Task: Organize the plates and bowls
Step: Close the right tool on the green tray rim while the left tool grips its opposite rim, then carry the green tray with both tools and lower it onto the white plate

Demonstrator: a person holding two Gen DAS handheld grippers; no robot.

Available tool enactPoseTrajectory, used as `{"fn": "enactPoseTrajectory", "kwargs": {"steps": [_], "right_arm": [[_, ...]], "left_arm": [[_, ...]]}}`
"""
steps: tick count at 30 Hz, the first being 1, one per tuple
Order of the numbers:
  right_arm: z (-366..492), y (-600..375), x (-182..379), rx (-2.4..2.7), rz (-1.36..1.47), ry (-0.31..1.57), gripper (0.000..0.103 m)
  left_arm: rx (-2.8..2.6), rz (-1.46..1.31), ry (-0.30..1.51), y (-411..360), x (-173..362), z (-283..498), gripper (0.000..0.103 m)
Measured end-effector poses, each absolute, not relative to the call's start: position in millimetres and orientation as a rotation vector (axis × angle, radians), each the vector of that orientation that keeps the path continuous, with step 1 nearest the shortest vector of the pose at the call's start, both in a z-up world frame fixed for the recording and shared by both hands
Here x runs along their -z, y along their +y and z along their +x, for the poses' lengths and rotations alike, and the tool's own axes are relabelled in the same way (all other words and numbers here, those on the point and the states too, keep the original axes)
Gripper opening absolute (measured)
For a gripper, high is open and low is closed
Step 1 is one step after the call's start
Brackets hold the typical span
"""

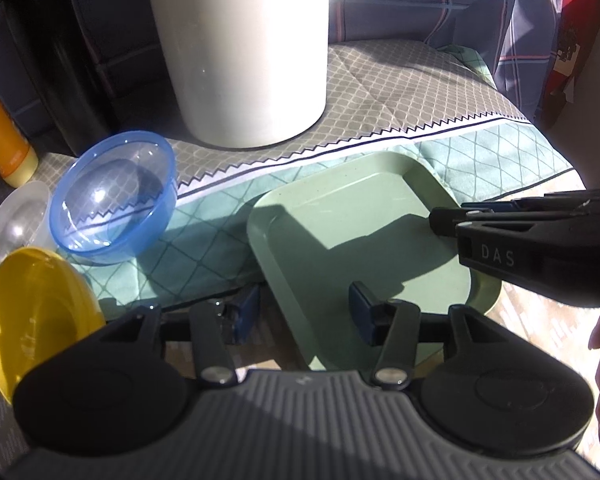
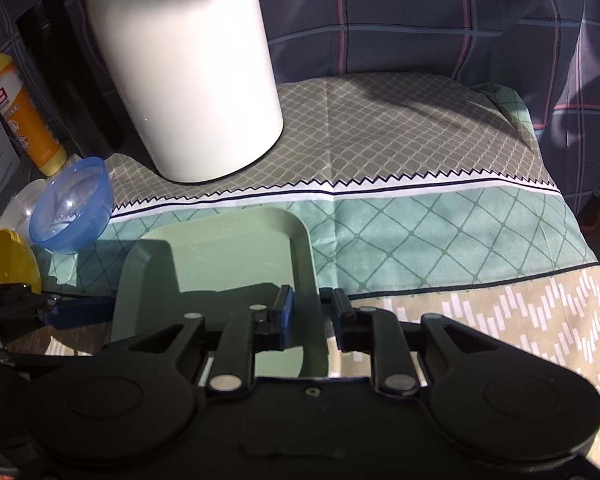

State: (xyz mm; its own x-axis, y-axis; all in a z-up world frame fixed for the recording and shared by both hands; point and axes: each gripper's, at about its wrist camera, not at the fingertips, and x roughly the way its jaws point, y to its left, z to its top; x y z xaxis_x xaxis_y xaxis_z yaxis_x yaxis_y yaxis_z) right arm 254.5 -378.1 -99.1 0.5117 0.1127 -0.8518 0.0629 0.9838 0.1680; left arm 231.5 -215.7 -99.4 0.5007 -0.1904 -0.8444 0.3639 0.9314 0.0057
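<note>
Here a green tray point(image 2: 228, 248) lies flat on the patterned cloth point(image 2: 420, 232), its near part overhanging the cloth's front edge. It is a rounded rectangle, and its long axis runs from the near edge away toward the white canister point(image 2: 184, 80) at the back; in the left wrist view that axis slants up to the right. The right gripper point(image 2: 311, 314) straddles the tray's right rim, one blue pad point(image 2: 286, 312) over the tray's floor and the other outside the rim; a gap shows on either side of the rim, so whether the pads press it I cannot tell. In the left view this same tool reaches in from the right over the tray's right edge. The left gripper point(image 1: 305, 312) stands open wide, its right finger over the near part of the tray and its left finger beyond the tray's left edge, holding nothing. To the tray's left sit a blue bowl point(image 1: 114, 200), a clear bowl point(image 1: 18, 224) beside it, and a yellow bowl point(image 1: 36, 312) nearest the camera, tilted on its side. An orange bottle point(image 1: 2, 136) stands behind them.
</note>
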Motion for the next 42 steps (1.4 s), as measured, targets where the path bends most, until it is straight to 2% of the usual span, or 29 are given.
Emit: {"fn": "enactPoseTrajectory", "kwargs": {"steps": [2,4,7,21,34,42], "right_arm": [[254,-372,98,-0.034,0.169,1.037,0.021],[253,-368,95,-0.02,0.15,1.04,0.021],[250,-370,87,-0.004,0.172,1.029,0.02],[202,-370,34,-0.025,0.223,1.042,0.021],[135,-287,-11,-0.17,0.221,1.049,0.021],[100,-222,-17,-0.278,0.231,1.096,0.021]], "left_arm": [[0.325,0.217,0.978,-219,98,229,0.04],[0.297,0.242,0.954,-221,94,225,0.031],[0.301,0.224,0.957,-218,88,225,0.028],[0.319,0.217,0.932,-202,52,184,0.028],[0.258,0.138,0.94,-96,26,105,0.028],[0.19,0.12,0.957,-28,26,56,0.028]]}}
